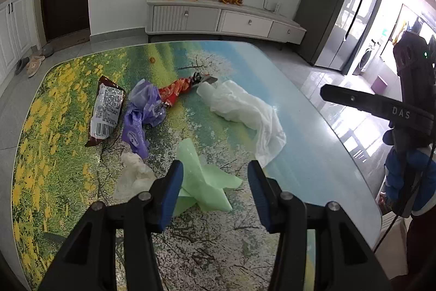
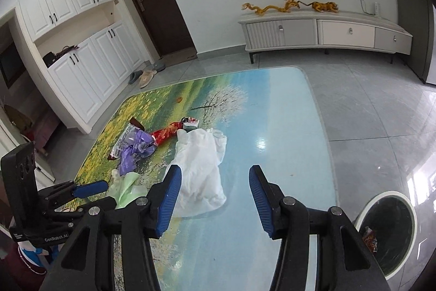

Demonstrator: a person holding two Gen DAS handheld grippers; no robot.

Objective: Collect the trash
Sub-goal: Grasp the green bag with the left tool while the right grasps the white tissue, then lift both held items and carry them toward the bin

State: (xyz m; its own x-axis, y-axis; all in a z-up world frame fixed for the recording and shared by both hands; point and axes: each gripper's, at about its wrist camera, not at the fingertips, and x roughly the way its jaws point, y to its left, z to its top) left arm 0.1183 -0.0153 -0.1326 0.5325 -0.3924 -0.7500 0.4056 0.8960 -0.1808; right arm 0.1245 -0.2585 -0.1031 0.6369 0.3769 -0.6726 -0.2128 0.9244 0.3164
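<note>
Trash lies on the picture-printed table (image 1: 313,154): a light green plastic bag (image 1: 201,182), a large white plastic bag (image 1: 245,111), a purple bag (image 1: 139,116), a red wrapper (image 1: 174,92), a brown snack packet (image 1: 105,111) and a crumpled whitish bag (image 1: 133,176). My left gripper (image 1: 215,173) is open, just above the near part of the green bag. My right gripper (image 2: 215,182) is open and empty, above the near edge of the white bag (image 2: 199,171). The green bag (image 2: 125,190) also shows in the right wrist view, next to the left gripper.
A round white-rimmed bin (image 2: 392,233) with a wrapper inside stands on the floor right of the table (image 2: 272,154). A small orange bit (image 1: 152,60) lies far on the table. A TV cabinet (image 1: 223,21), a fridge (image 1: 338,12) and slippers (image 1: 32,64) stand beyond.
</note>
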